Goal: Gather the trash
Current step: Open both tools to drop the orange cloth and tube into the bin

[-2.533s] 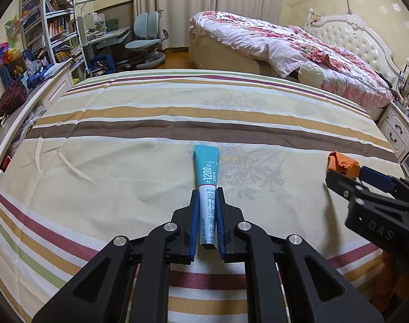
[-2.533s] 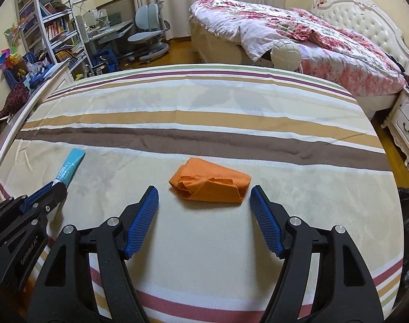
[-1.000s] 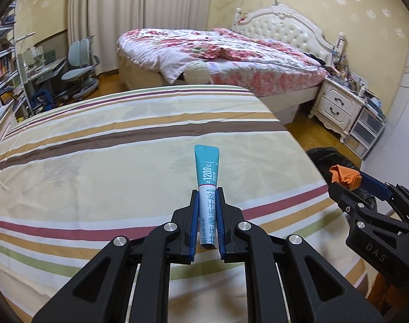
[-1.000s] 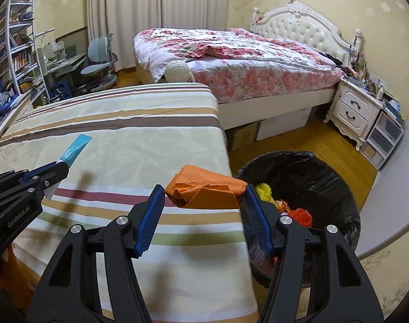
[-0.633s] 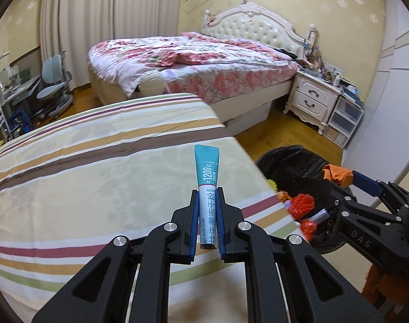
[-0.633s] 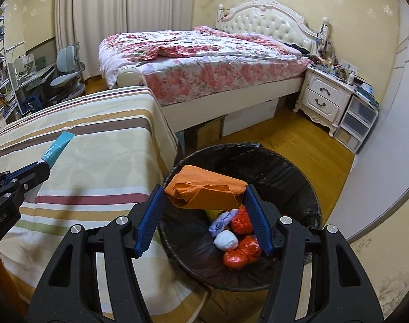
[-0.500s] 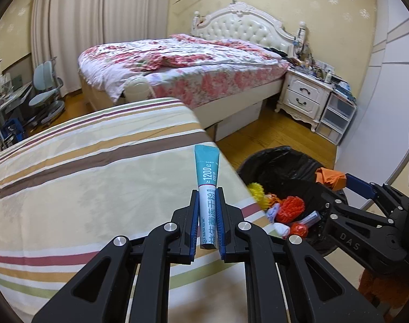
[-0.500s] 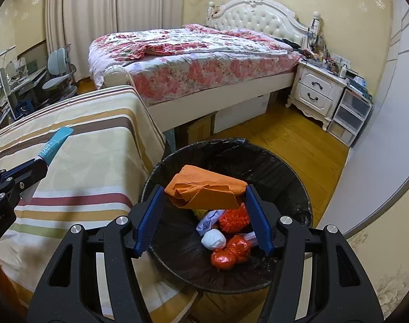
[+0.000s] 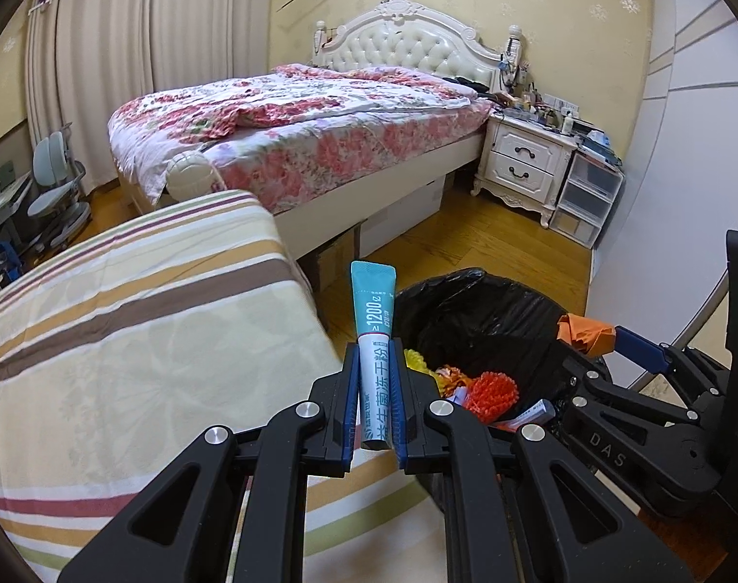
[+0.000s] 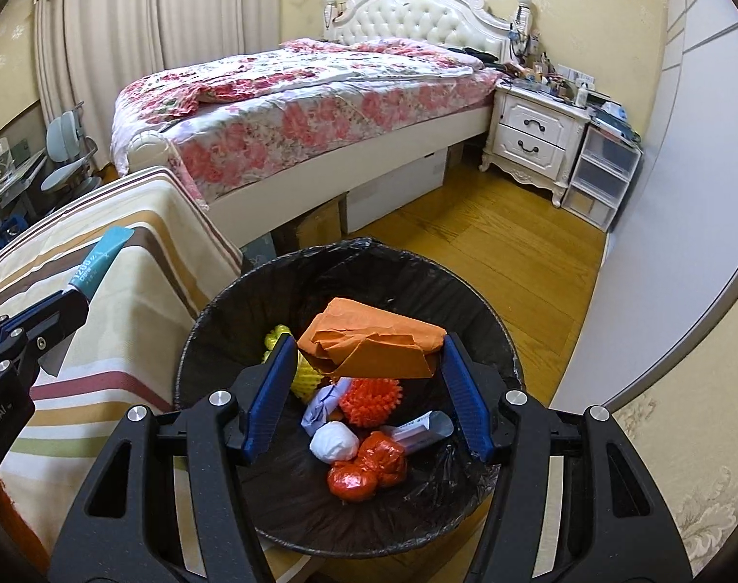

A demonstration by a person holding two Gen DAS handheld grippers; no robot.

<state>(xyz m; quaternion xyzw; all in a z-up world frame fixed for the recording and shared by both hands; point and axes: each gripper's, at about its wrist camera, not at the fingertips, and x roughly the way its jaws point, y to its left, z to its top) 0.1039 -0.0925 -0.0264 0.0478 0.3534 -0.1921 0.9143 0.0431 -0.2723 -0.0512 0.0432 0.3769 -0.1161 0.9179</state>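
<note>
My left gripper (image 9: 375, 369) is shut on a teal and white sachet (image 9: 375, 325), held upright over the striped bed's edge, just left of the black-lined trash bin (image 9: 471, 301). My right gripper (image 10: 369, 369) is shut on a crumpled orange paper (image 10: 369, 340) and holds it above the open bin (image 10: 252, 286). The bin holds orange, yellow and white trash. The left gripper with the sachet (image 10: 94, 262) shows at the left of the right wrist view. The right gripper with the orange paper (image 9: 585, 333) shows at the right of the left wrist view.
The striped bed (image 9: 126, 320) is on the left, against the bin. A floral bed (image 9: 310, 131) stands behind. A white nightstand (image 9: 527, 165) and plastic drawers (image 9: 587, 199) are at the back right. A curved white wall (image 10: 660, 243) is close on the right. Wooden floor (image 10: 505, 243) lies beyond the bin.
Both grippers have swung right, from over the striped bed to the trash bin. The right gripper closed on the orange paper and now holds it over the bin. The sachet stays gripped.
</note>
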